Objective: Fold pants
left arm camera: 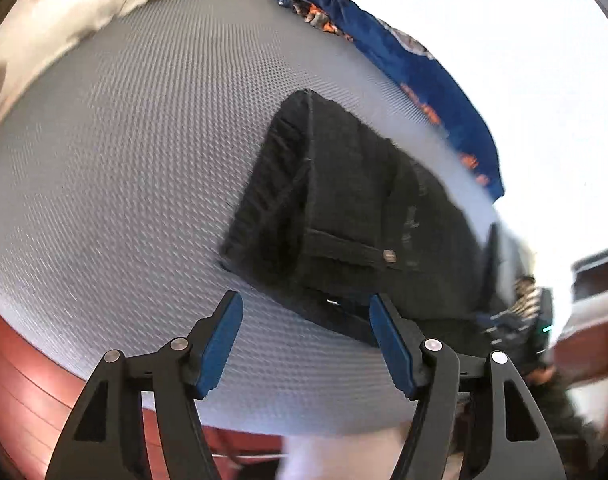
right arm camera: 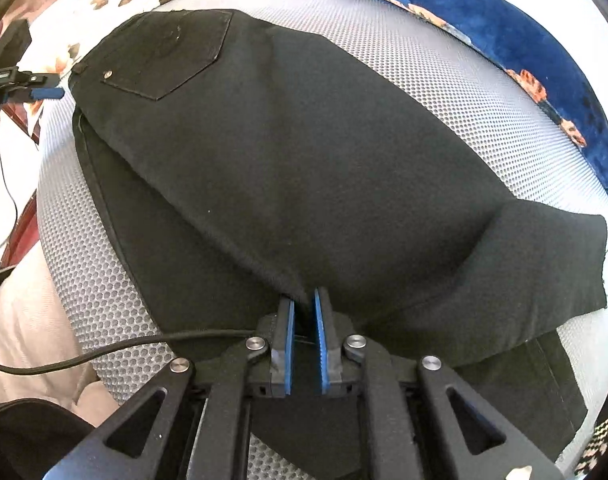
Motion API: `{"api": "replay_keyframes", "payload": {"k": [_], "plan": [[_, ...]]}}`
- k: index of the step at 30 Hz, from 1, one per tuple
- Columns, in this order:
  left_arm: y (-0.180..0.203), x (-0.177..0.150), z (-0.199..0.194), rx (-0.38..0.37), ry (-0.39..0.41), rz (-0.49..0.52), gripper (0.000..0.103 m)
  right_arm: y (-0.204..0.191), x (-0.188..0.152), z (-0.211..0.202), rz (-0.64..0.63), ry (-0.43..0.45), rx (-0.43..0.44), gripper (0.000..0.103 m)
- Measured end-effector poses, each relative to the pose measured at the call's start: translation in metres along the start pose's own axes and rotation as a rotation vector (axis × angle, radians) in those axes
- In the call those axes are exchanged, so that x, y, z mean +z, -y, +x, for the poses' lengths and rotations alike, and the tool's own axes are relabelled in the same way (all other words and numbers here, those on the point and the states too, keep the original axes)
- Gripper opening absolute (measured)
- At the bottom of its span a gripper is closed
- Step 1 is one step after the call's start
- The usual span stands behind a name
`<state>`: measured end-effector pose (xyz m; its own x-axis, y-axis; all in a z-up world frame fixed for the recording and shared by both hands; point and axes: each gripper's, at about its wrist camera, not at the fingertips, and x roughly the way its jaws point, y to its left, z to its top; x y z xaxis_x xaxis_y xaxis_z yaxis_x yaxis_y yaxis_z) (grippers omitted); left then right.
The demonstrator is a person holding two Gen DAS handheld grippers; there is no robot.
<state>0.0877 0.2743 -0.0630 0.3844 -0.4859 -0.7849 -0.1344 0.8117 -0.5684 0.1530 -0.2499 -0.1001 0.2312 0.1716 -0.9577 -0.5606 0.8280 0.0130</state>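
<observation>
One fold looks done on the black pants [right arm camera: 288,168] lying on the grey mat [right arm camera: 443,80], the right hand-held gripper [right arm camera: 304,312] pinches their edge, the left hand-held gripper [left arm camera: 305,320] gapes empty, more folding remains.

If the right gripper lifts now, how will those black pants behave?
Probably floppy: the black pants already tent and crease toward the right gripper. Likely fairly heavy, being thick and doubled over. They may drag rather than slide on the textured grey mat.
</observation>
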Motion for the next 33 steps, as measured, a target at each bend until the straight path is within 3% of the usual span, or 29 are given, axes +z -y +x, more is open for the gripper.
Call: {"api": "replay_keyframes", "payload": {"k": [4, 7, 10, 11, 13, 15, 16, 21, 26, 33], "plan": [[0.009, -0.002, 0.014, -0.066, 0.020, -0.105, 0.066, -0.002, -0.003, -0.001, 0.004, 0.011, 0.004, 0.011], [0.003, 0.004, 0.027, -0.063, 0.022, -0.187, 0.065, 0.000, -0.002, -0.001, 0.004, 0.017, 0.006, 0.011], [0.003, 0.013, 0.040, -0.050, 0.038, -0.229, 0.058, 0.000, -0.002, -0.001, 0.003, 0.021, 0.003, 0.011], [0.005, 0.016, 0.041, -0.049, 0.044, -0.230, 0.048, -0.001, -0.003, -0.002, 0.003, 0.024, 0.002, 0.011], [0.016, 0.027, 0.047, -0.025, 0.050, -0.214, 0.040, -0.001, -0.002, -0.003, 0.008, 0.026, 0.000, 0.011], [0.024, 0.035, 0.047, 0.004, 0.062, -0.180, 0.020, -0.002, -0.002, -0.004, 0.014, 0.025, 0.001, 0.011], [0.029, 0.039, 0.046, 0.014, 0.068, -0.162, 0.019, -0.003, -0.002, -0.004, 0.017, 0.024, 0.000, 0.010], [0.043, 0.063, 0.043, 0.060, 0.052, -0.057, 0.018, -0.001, 0.001, -0.015, 0.054, 0.040, 0.016, 0.008], [0.039, 0.068, 0.051, 0.107, 0.002, 0.037, 0.018, -0.017, 0.003, -0.045, 0.051, 0.076, 0.024, 0.008], [0.036, 0.069, 0.063, 0.136, -0.034, 0.097, 0.018, -0.040, -0.009, -0.034, 0.026, 0.021, 0.065, 0.008]]}}
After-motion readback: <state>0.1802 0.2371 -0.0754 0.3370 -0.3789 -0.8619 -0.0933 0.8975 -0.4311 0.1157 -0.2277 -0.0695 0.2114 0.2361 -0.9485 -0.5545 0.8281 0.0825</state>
